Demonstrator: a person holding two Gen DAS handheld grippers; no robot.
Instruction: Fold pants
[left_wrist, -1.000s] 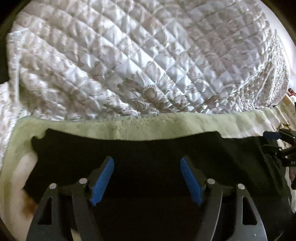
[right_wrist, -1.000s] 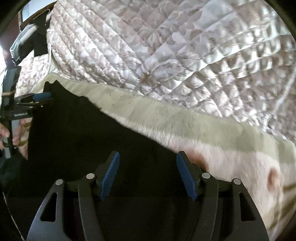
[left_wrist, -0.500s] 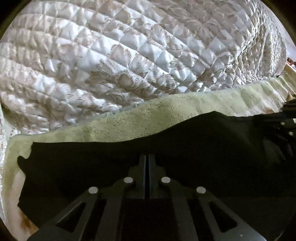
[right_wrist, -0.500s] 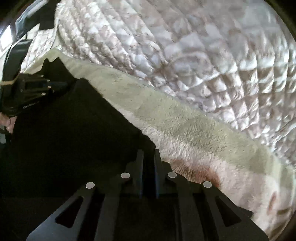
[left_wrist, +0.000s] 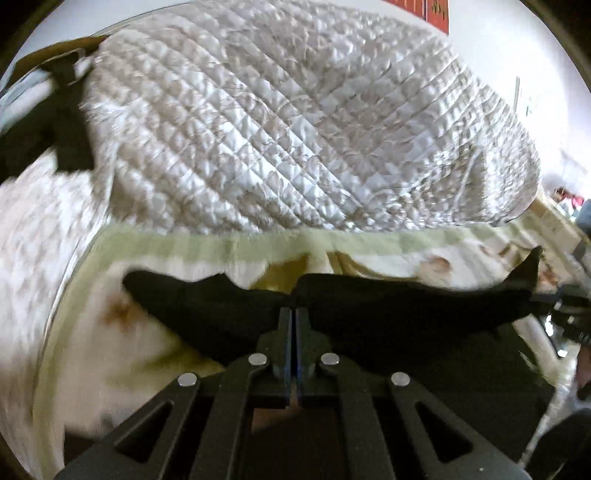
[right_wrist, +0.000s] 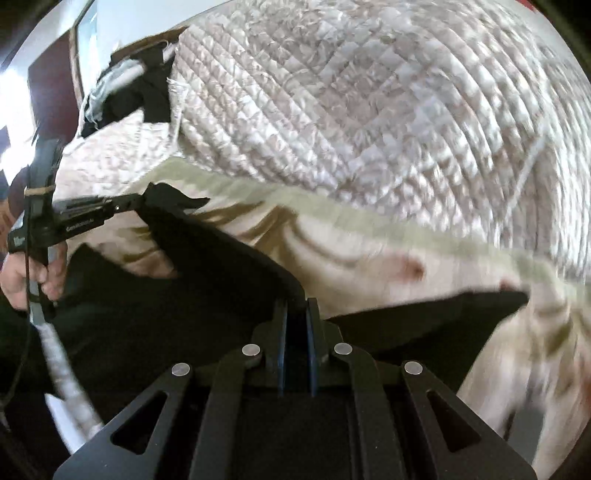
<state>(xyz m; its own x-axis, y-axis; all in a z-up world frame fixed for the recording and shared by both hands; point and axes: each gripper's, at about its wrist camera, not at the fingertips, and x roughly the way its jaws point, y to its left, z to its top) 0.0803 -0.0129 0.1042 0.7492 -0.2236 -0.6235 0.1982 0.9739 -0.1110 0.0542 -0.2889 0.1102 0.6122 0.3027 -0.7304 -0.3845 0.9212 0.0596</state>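
You see the pants (left_wrist: 406, 314) as matt black cloth. The quilt (left_wrist: 295, 129) is shiny, satin-like stitched cloth; the blanket (left_wrist: 221, 251) looks soft and fluffy. Your left gripper (left_wrist: 294, 332) is matt black plastic with bright metal pins.

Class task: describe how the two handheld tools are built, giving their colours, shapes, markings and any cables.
Both tools are matte black. The left tool and the right tool each have flat linkage arms with triangular cut-outs, four round silver rivets and blue pads lining the finger faces. From the right wrist view, the left tool's body carries small white lettering, too small to read, tan tape around its handle, and a thin dark cable hanging down.
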